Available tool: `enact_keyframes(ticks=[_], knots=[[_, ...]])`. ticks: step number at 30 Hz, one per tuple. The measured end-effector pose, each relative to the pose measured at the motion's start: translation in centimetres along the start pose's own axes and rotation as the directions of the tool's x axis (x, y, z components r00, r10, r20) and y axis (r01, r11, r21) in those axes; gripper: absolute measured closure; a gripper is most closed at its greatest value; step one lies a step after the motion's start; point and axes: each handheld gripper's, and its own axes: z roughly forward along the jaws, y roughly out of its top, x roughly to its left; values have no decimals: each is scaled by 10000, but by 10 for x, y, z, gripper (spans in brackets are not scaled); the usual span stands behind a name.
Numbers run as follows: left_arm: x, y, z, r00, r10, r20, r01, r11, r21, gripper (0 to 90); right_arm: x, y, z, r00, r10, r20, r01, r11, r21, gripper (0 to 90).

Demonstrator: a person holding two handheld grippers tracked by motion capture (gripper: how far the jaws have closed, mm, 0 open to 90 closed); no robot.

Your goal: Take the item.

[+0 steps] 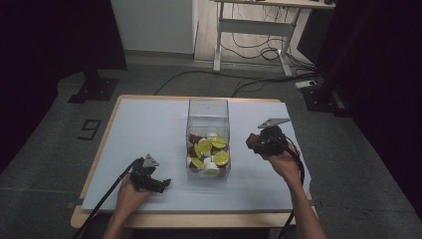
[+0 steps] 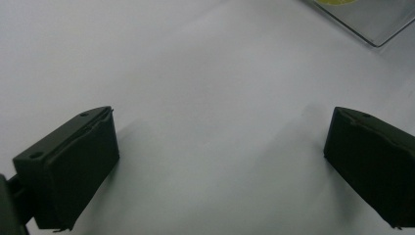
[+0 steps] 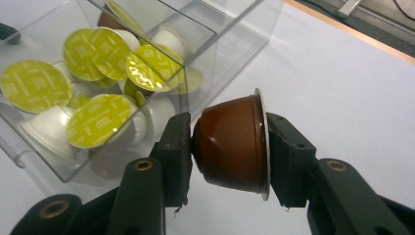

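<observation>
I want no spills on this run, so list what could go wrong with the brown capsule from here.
1. The right gripper pinches the brown capsule end to end, one pad on its rounded bottom; it could squirt out.
2. The clear box stands close beside it, so a swing might knock the wall or tip the box.
3. The left gripper rests open on the table, steadying nothing.

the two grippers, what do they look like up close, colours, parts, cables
Both the left gripper and the right gripper are black, each with two blocky jaws. A grey three-cornered plate tops each one. Brass-coloured pivot pins show on the right one's linkages. A black cable trails from each. The forearms are bare, without sleeves.
</observation>
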Motion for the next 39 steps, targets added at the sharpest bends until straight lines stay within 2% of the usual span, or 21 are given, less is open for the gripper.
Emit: enact_keyframes(ticks=[10,18,30,39], knots=[[0,0,0,10000,1,-1,-1,10000,0,0,-6,-13,2,9999,100,124,-99,9999,-22,563],[0,0,0,10000,1,-21,-1,10000,-12,0,-8,-33,10,9991,250,348,-253,9997,70,563],[0,0,0,10000,12,-20,-12,10000,8,0,-5,-54,24,9987,434,257,-436,9990,81,562],[0,0,0,10000,1,-25,-1,10000,-2,0,-1,-67,35,9990,380,220,-384,9991,187,561]])
